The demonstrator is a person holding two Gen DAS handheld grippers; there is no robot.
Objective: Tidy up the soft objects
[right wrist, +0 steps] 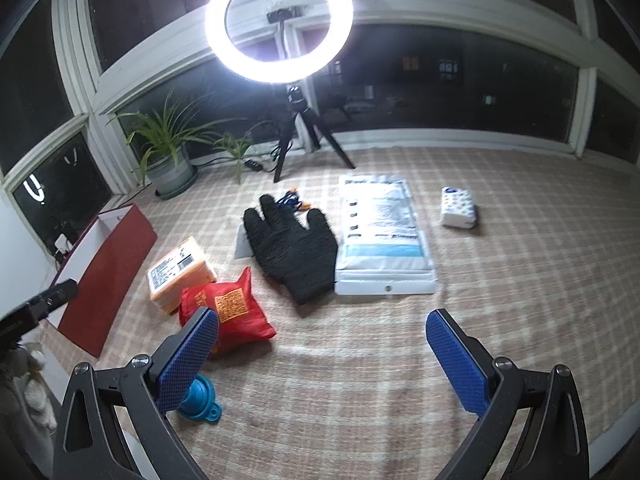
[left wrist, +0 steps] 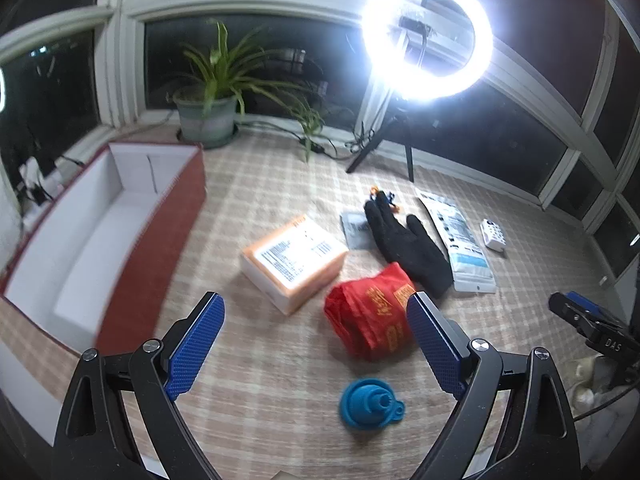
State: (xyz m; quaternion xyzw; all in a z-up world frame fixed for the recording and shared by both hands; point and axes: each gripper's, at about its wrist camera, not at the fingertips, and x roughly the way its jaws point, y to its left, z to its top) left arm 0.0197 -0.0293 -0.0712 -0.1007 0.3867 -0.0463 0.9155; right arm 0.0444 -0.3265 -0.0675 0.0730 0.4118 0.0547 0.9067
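A red folded bag (left wrist: 370, 314) (right wrist: 228, 312) lies on the checked cloth, beside an orange-and-white packet (left wrist: 294, 262) (right wrist: 180, 272). Behind them lies a black knit glove (left wrist: 404, 242) (right wrist: 294, 246), then a long white-and-blue pack (left wrist: 460, 242) (right wrist: 382, 236) and a small tissue pack (left wrist: 494, 234) (right wrist: 459, 207). A blue silicone funnel (left wrist: 370, 402) (right wrist: 200, 398) sits nearest. My left gripper (left wrist: 316, 340) hovers open above the cloth, its right finger in front of the red bag. My right gripper (right wrist: 322, 356) is open and holds nothing. An open red box with a white inside (left wrist: 92, 224) (right wrist: 108, 268) stands at the left.
A ring light on a tripod (left wrist: 426, 36) (right wrist: 280, 20) stands at the back with cables by its feet. A potted plant (left wrist: 208, 116) (right wrist: 170, 168) sits near the window. Small orange-and-blue items (left wrist: 384, 196) (right wrist: 294, 200) lie behind the glove. A grey sachet (left wrist: 354, 230) is half under it.
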